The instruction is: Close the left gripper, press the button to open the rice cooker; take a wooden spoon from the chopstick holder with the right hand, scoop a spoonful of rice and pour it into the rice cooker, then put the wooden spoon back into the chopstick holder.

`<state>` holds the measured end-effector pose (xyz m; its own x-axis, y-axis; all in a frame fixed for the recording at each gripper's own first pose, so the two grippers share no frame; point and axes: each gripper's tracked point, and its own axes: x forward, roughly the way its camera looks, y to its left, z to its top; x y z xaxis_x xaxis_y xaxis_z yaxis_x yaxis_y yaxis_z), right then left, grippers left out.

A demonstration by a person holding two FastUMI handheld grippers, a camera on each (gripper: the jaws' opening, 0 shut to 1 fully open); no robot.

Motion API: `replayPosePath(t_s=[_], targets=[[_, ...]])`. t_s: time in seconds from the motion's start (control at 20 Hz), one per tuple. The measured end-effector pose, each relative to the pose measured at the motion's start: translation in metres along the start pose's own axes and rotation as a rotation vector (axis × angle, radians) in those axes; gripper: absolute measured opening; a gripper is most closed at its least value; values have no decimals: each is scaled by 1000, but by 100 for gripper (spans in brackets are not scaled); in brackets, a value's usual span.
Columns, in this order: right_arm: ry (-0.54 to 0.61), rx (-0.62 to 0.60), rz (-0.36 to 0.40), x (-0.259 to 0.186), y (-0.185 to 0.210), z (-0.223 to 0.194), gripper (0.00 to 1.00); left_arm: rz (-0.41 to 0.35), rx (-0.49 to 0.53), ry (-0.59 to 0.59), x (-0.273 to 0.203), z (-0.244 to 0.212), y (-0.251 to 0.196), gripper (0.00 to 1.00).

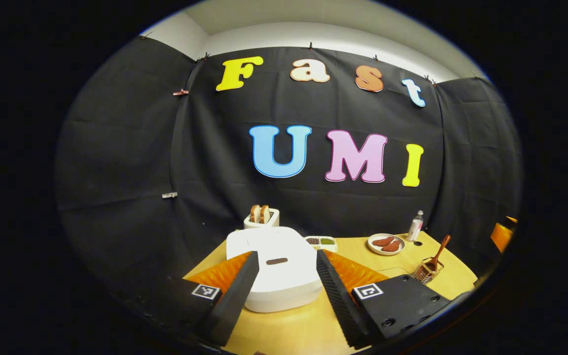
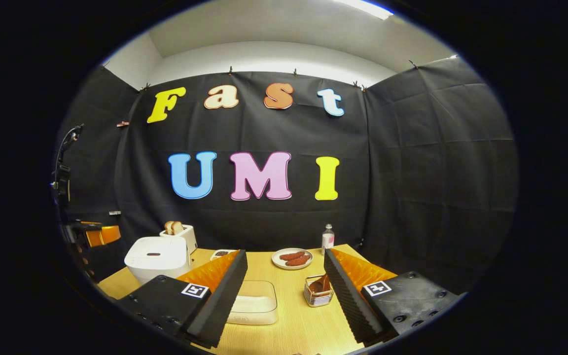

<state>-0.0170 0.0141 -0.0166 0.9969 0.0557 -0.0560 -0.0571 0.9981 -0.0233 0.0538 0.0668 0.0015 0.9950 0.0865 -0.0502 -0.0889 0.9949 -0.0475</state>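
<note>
Left gripper view: left gripper (image 1: 284, 291), jaws spread wide, holding nothing, framing the white rice cooker (image 1: 276, 268). Cooker lid shut; dark button (image 1: 277, 261) on the lid between the fingers, not touched. Both lower corners of the cooker hidden behind the fingers.

Behind the cooker: white toaster (image 1: 261, 218) with two bread slices standing in its slots, its base cut off by the cooker. Just right of the cooker: small divided dish (image 1: 321, 242), contents dark and green, too small to identify. Farther right of the cooker: plate (image 1: 386, 244) with reddish sausage-like pieces, and a small bottle (image 1: 415, 226) beyond it. Well right of the cooker: wire chopstick holder (image 1: 427, 270) with the wooden spoon (image 1: 439, 251) standing in it, handle leaning right; its lower edge is hidden behind the right finger's housing.

Right gripper view: right gripper (image 2: 284, 296), jaws wide apart, empty. Between the fingers, right of the cooker: clear lidded rice container (image 2: 257, 301), left side hidden by the finger, contents hard to make out. All on the wooden table (image 2: 294, 325).
</note>
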Motion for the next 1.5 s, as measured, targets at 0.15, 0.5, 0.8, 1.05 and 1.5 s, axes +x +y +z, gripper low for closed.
replayPosePath(t_s=[0.15,0.5,0.8,1.05,1.5], targets=[[53,19,8,-7,2,-15,98,-14,-21,38,28,2,10,67],[92,-11,-64,-7,-26,-19,98,-76,-23,140,107,-9,12,21],[151,18,-123,-8,-48,-29,98,-96,-101,322,163,-60,12,7],[165,-4,-107,-1,-51,-26,98,-74,-138,428,187,-99,19,7],[165,17,-6,50,-70,-25,98,-24,-130,448,186,-119,15,8]])
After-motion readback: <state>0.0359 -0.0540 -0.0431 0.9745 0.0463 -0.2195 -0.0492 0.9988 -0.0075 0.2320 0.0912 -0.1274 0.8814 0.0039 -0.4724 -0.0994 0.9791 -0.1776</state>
